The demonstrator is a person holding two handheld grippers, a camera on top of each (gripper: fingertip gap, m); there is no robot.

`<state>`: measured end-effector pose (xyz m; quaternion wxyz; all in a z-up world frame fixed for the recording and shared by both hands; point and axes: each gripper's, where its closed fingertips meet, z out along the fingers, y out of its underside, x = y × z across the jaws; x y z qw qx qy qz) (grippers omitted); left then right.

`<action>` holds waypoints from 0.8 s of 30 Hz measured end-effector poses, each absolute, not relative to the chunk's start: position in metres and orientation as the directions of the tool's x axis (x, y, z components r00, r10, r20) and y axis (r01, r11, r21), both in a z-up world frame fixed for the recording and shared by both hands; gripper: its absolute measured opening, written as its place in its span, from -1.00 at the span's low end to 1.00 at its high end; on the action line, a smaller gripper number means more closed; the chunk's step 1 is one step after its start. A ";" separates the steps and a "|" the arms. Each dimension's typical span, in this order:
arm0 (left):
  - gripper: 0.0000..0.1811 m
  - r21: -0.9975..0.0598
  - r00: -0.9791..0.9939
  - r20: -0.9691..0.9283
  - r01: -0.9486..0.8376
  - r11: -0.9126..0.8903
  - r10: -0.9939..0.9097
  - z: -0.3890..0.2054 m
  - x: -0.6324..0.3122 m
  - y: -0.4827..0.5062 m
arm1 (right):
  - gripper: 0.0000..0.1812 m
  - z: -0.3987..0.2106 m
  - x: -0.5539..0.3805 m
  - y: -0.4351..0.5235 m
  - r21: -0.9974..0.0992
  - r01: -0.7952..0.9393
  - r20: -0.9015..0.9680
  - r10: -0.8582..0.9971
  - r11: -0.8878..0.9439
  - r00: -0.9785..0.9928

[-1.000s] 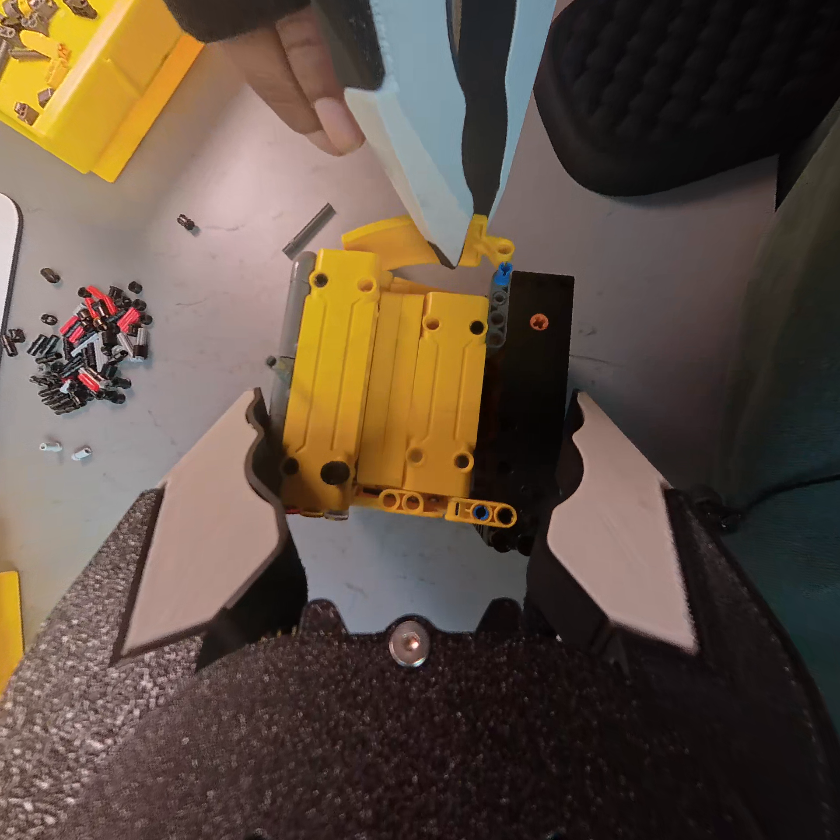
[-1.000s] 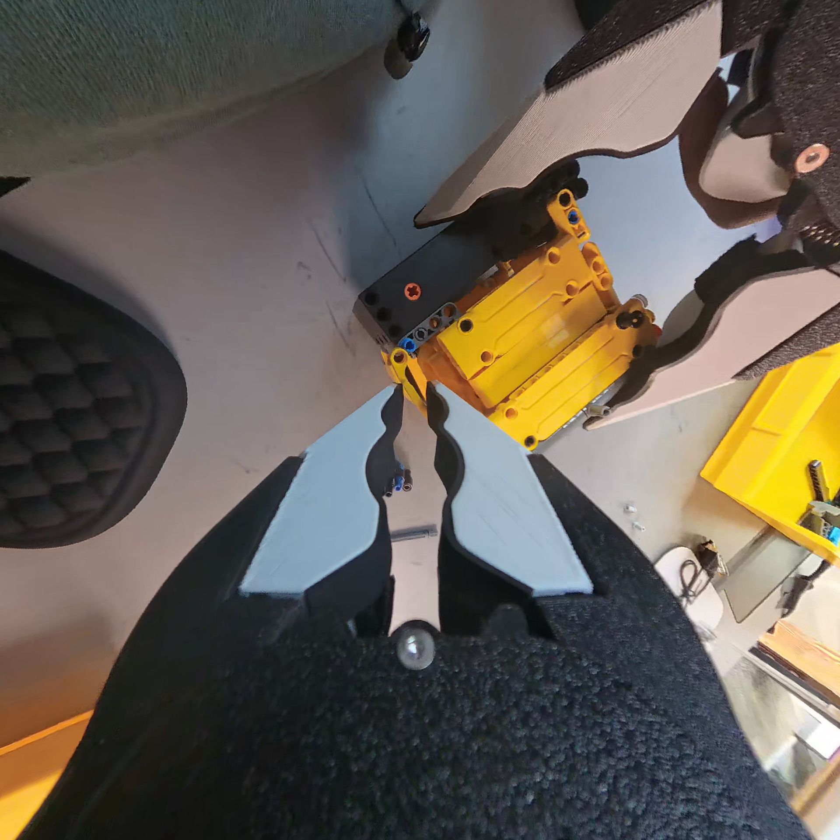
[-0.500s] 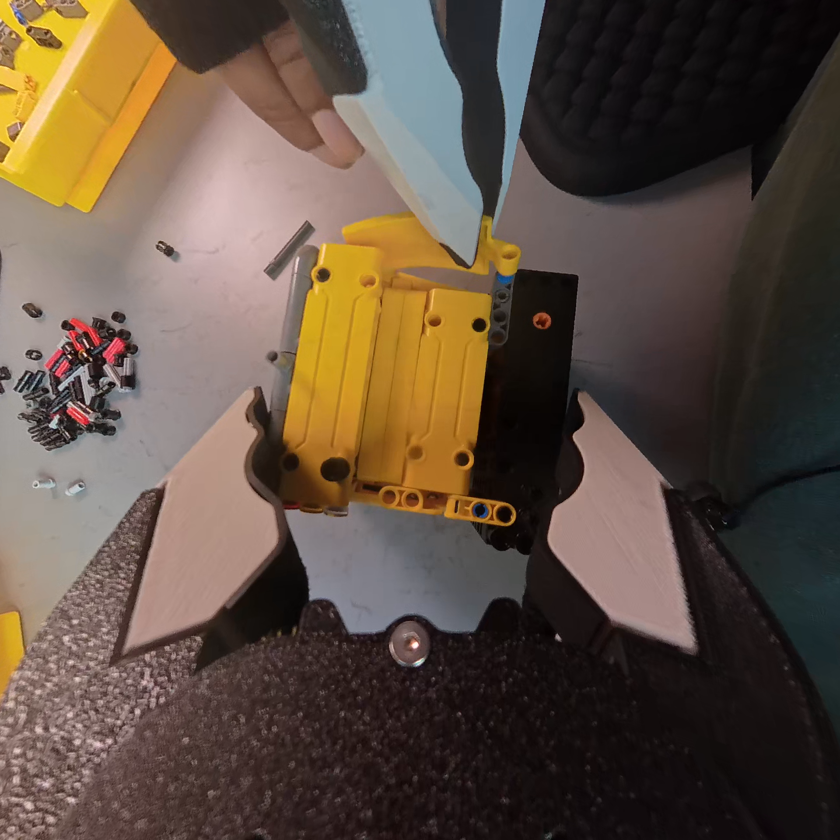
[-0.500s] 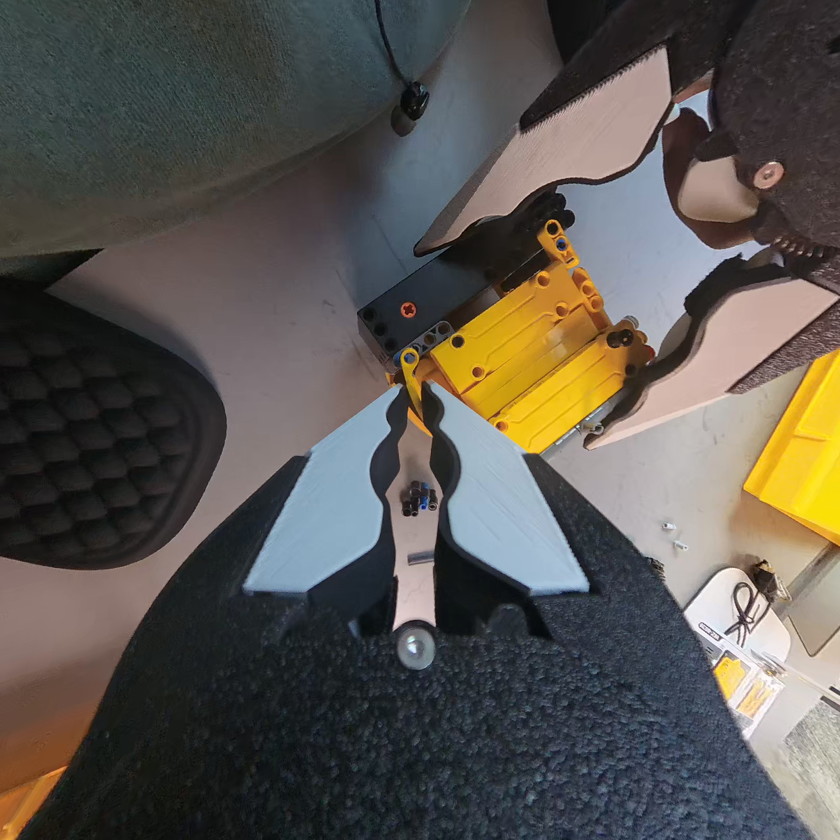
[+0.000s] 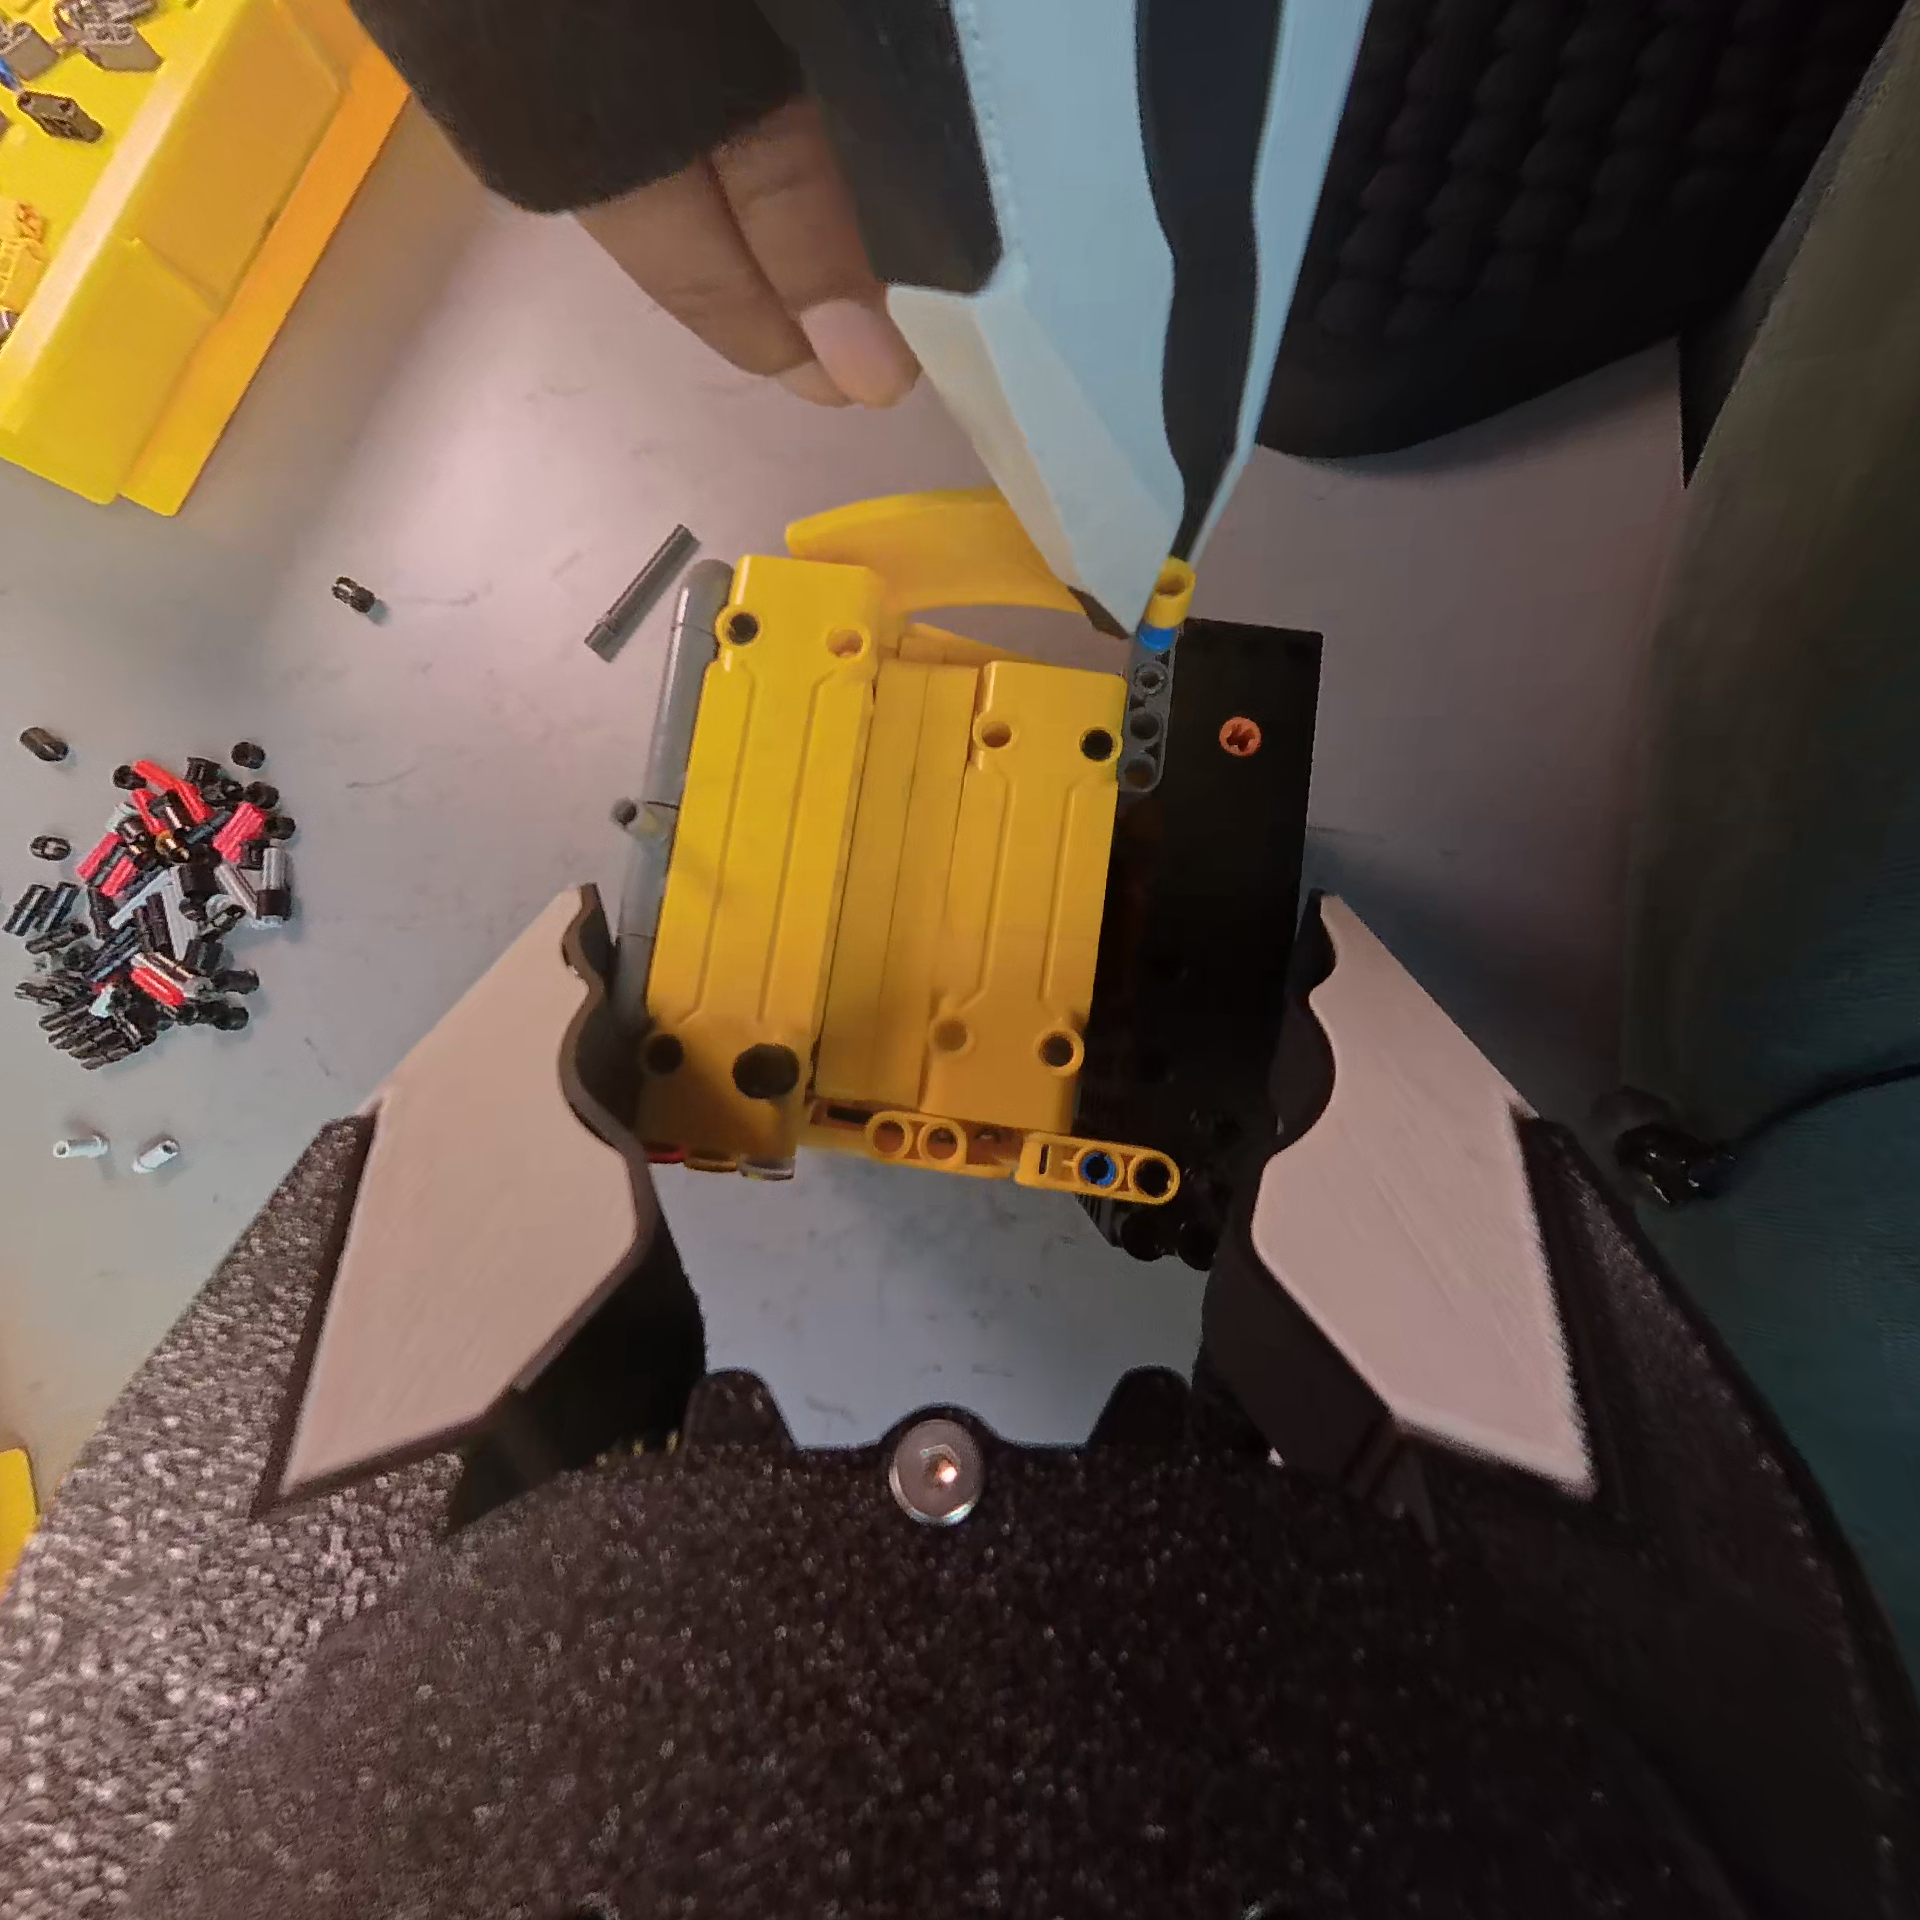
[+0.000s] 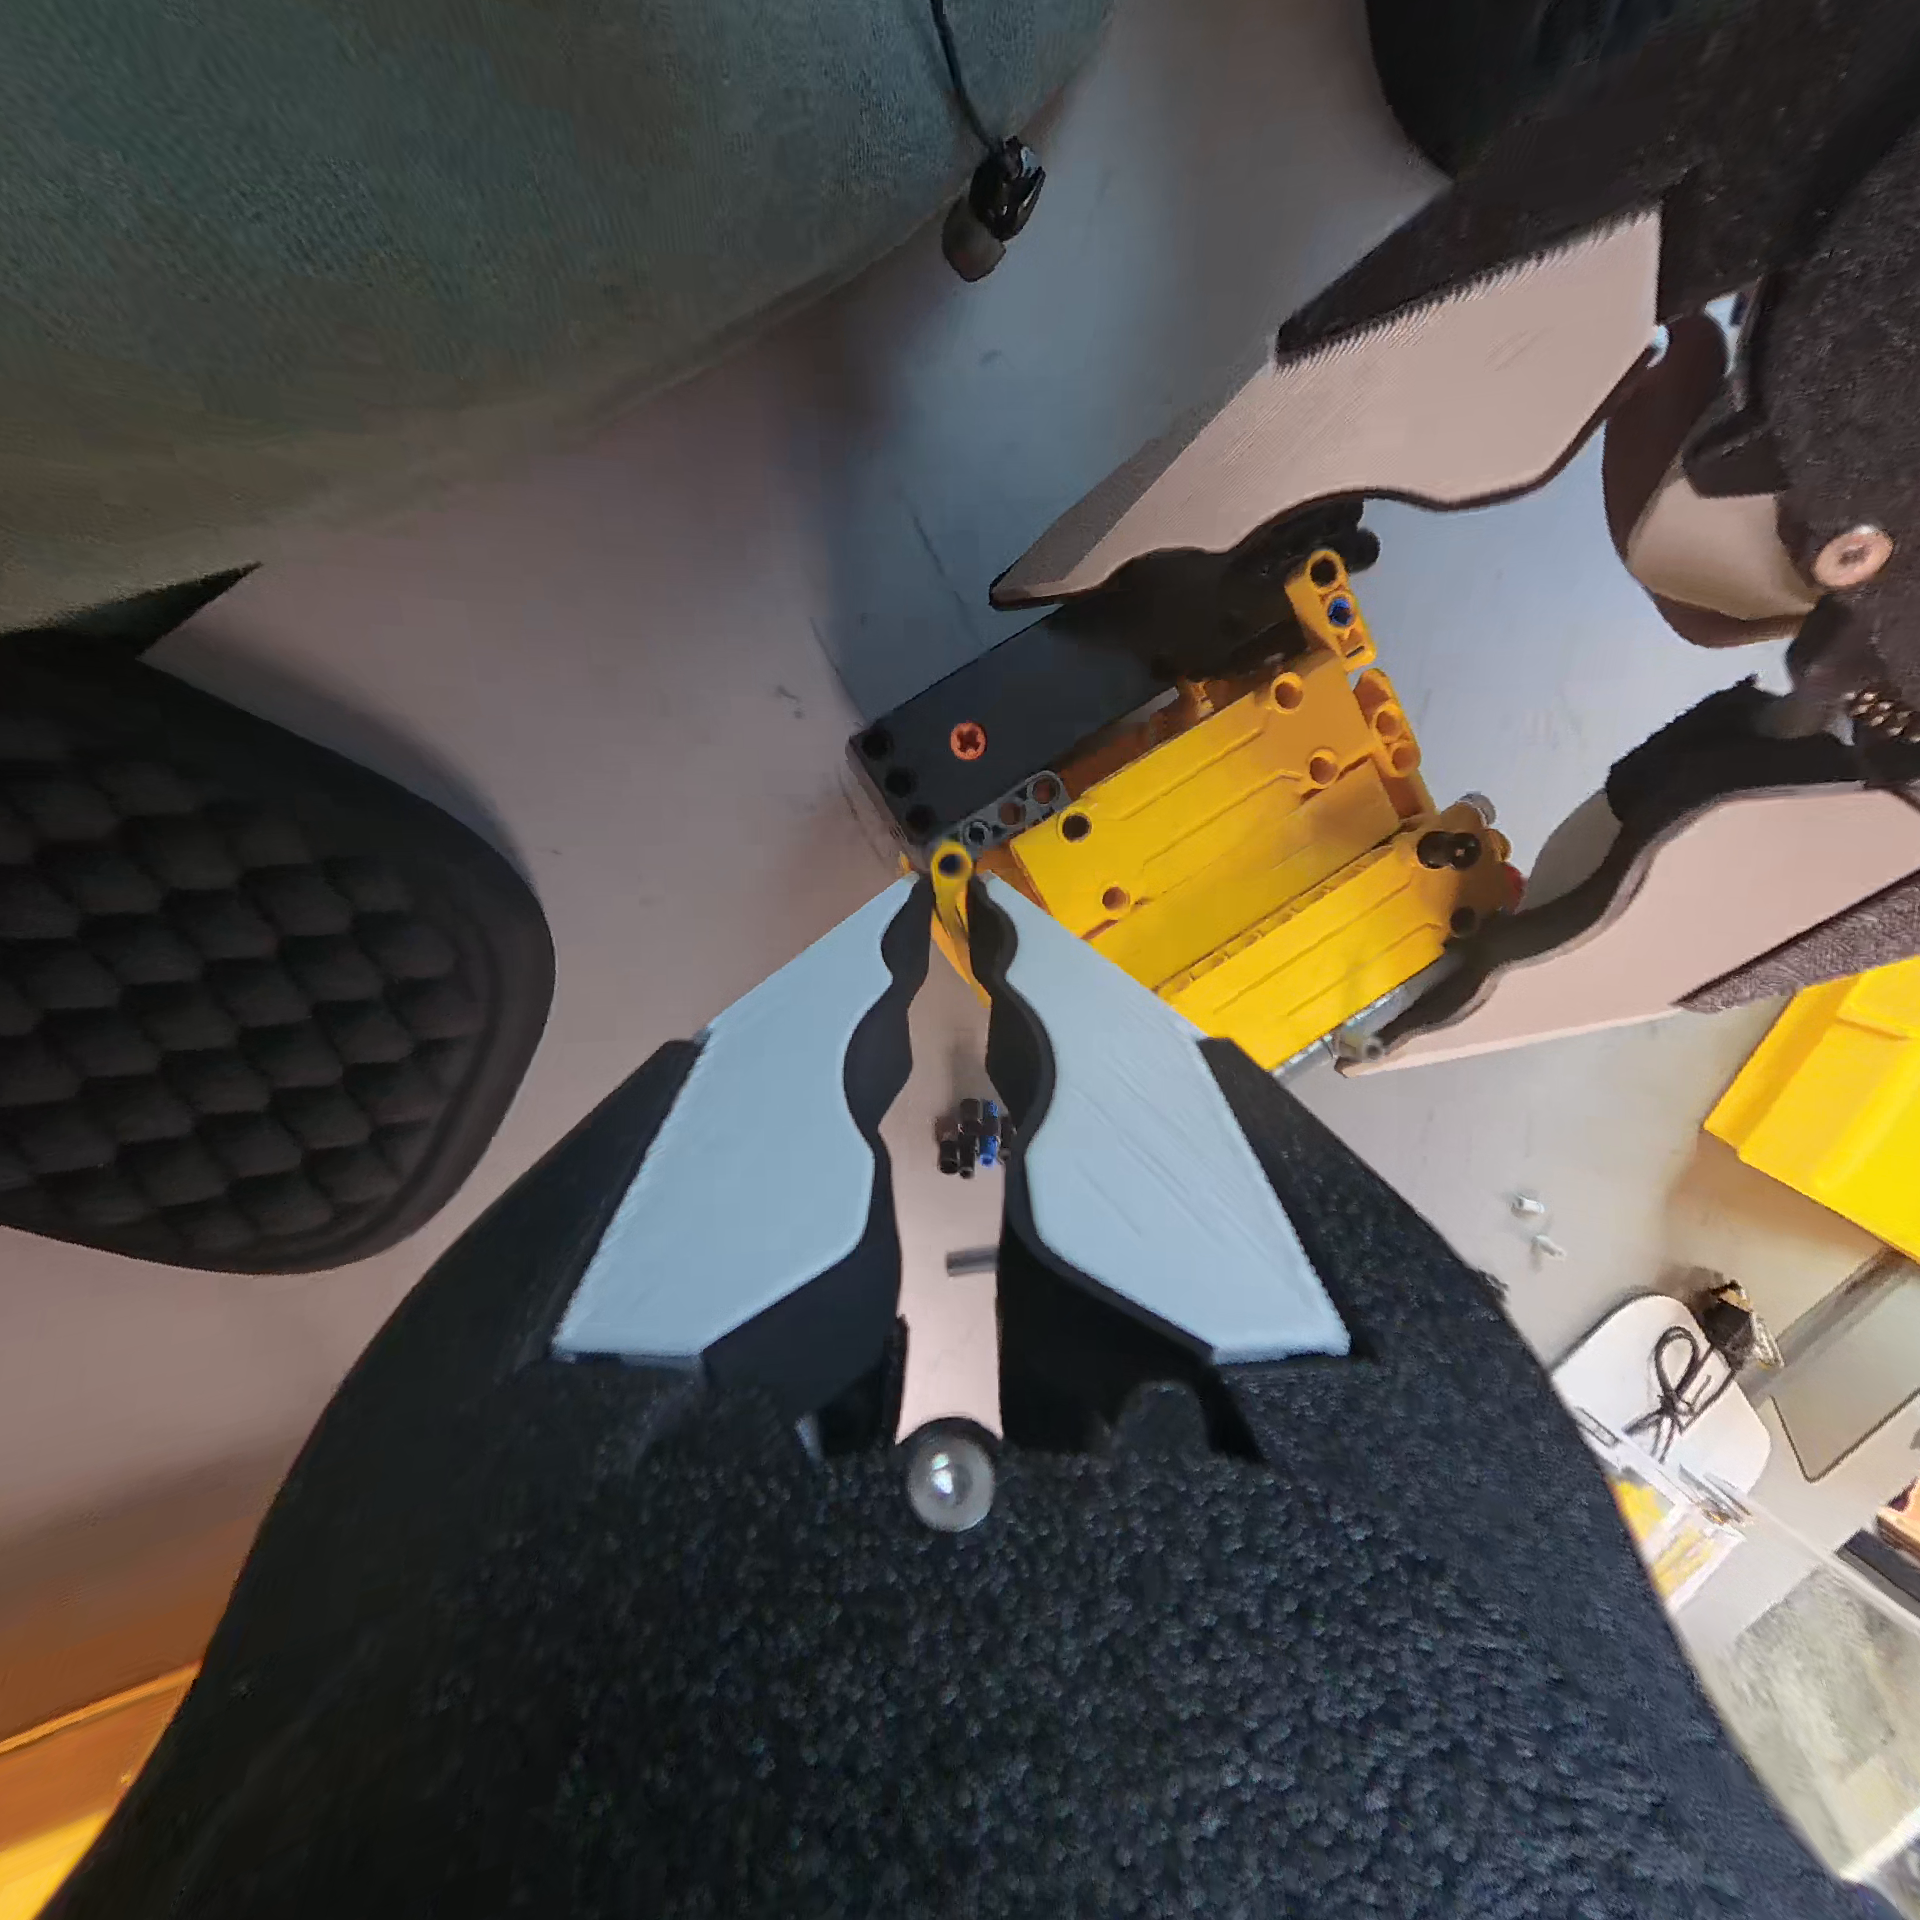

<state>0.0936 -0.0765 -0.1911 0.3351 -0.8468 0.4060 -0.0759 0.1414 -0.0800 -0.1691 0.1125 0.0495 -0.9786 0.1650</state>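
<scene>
A yellow and black brick assembly [image 5: 894, 883] rests on the grey table. My left gripper [image 5: 951, 966] is shut on it: one beige finger [image 5: 468, 1195] presses the grey tube side, the other the black block [image 5: 1216, 831]. My right gripper [image 6: 948, 885], with pale blue fingers [image 6: 748, 1143], is shut on a small yellow connector [image 6: 949, 868]. The connector [image 5: 1172, 587] sits against a blue pin at the end of the grey beam [image 5: 1146, 717], at the assembly's far corner. A person's hand [image 5: 790, 291] holds the right gripper.
A pile of small black and red pins [image 5: 156, 904] lies to the left, and a yellow parts bin [image 5: 125, 229] stands at the far left. A black axle [image 5: 639, 592] lies near the assembly. A black honeycomb cushion [image 6: 208, 935] and green fabric [image 6: 416, 208] border the table.
My right gripper has shifted the yellow connector slightly sideways onto the blue pin at the grey beam's end. My left gripper keeps its hold on the assembly.
</scene>
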 end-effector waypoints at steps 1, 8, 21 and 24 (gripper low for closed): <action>0.39 -0.631 0.658 -0.142 -0.636 -0.444 -0.740 -0.191 0.094 -0.076 | -0.91 -0.170 0.141 -0.083 -0.315 -0.123 0.240 -0.047 0.941 -0.970; 0.39 -0.632 0.649 -0.146 -0.642 -0.435 -0.747 -0.191 0.094 -0.076 | -0.92 -0.170 0.141 -0.084 -0.332 -0.028 0.227 0.051 0.943 -0.973; 0.39 -0.638 0.633 -0.142 -0.647 -0.419 -0.761 -0.191 0.096 -0.077 | -0.93 -0.177 0.143 -0.086 -0.141 0.013 0.152 0.035 0.990 -0.988; 0.39 -0.645 0.629 -0.147 -0.646 -0.408 -0.764 -0.191 0.096 -0.077 | -0.94 -0.178 0.143 -0.086 -0.094 0.018 0.155 0.032 0.995 -0.987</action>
